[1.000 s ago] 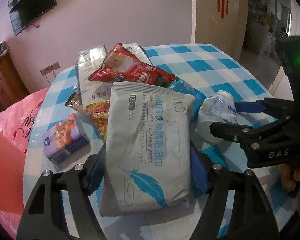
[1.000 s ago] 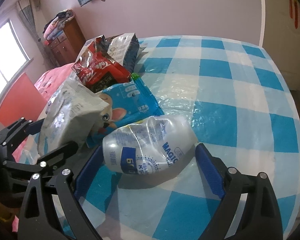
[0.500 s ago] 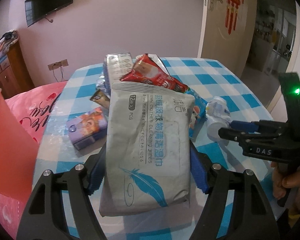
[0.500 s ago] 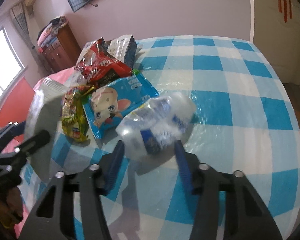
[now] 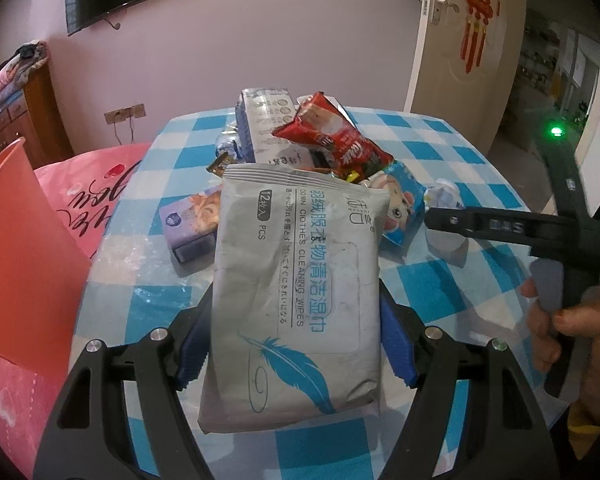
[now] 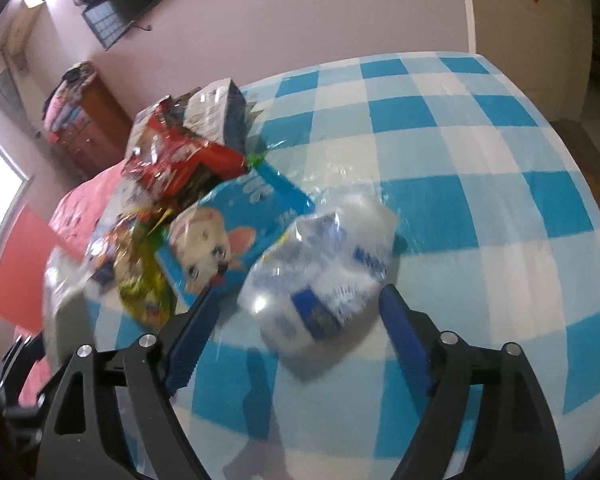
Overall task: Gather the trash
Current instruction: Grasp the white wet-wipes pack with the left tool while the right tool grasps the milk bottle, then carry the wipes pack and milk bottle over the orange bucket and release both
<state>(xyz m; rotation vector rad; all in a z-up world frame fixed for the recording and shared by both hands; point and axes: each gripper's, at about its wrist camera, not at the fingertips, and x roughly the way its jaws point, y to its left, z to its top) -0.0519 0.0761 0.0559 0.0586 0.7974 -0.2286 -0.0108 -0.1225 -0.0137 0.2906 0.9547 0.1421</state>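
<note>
- the left gripper [image 5: 292,340] clamped the grey wipes pack [image 5: 296,288] above the checked table [image 6: 480,208].
- the right gripper [image 6: 296,320] was opening; the crumpled plastic bottle [image 6: 324,276] lay loose between its jaws.
- a blue cartoon packet [image 6: 228,232] lay just beside the bottle.

Between the left gripper's [image 5: 292,344] matt blue pads [image 5: 396,344], a wipes pack [image 5: 296,296] of soft grey film is showing a scuffed, dull face. Beyond it, a red snack bag [image 5: 332,140] is gleaming like glossy foil. Ahead of the right gripper [image 6: 296,332], whose jaws are opening, a crumpled clear plastic bottle [image 6: 324,268] is glinting on the table's [image 6: 480,208] shiny checked plastic cover.
</note>
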